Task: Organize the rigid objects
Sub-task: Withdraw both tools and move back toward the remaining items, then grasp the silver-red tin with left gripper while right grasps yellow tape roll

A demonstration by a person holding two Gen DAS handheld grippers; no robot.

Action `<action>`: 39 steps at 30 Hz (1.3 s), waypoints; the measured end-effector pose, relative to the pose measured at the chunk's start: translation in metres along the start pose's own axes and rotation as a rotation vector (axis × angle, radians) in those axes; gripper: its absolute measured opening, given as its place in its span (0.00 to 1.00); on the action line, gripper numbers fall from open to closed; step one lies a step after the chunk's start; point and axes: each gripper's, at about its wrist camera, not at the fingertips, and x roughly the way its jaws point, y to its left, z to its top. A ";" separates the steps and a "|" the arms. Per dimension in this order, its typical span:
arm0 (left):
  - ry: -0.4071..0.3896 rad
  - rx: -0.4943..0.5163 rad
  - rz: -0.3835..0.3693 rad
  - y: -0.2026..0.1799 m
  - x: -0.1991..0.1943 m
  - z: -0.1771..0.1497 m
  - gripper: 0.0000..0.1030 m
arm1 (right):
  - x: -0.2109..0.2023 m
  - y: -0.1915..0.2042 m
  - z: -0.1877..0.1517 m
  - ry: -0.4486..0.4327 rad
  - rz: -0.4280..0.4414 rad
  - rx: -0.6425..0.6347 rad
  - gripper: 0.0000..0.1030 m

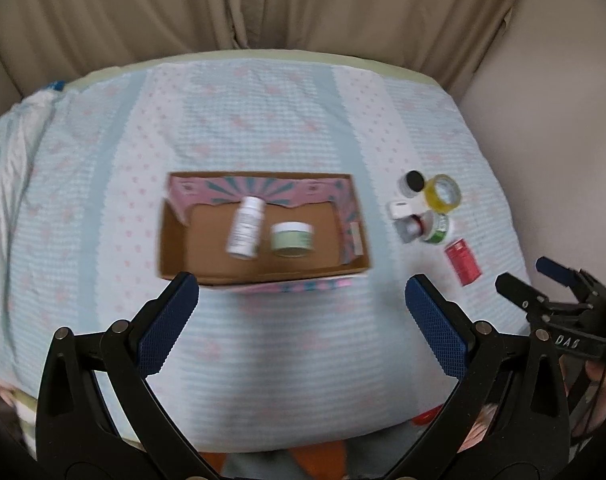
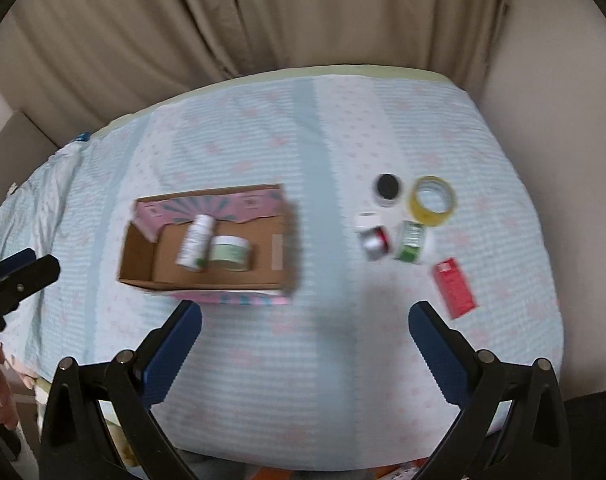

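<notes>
both tongs (image 1: 301, 312) (image 2: 305, 344) wide apart, holding nothing

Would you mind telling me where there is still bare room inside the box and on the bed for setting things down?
Inside the cardboard box, the floor is bare left of the white bottle and right of the green jar. The bedspread is open behind the box and between it and the grippers. The crowded spot is right of the box, around the yellow tape roll and red box.
</notes>
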 end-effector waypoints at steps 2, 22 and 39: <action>0.000 -0.030 0.007 -0.032 0.010 -0.003 1.00 | 0.002 -0.029 -0.001 0.000 0.005 -0.016 1.00; 0.189 -0.242 0.041 -0.198 0.172 0.019 1.00 | 0.097 -0.231 0.084 0.079 0.117 0.053 1.00; 0.405 -0.222 0.062 -0.208 0.337 0.039 0.99 | 0.264 -0.231 0.101 0.279 0.092 0.076 1.00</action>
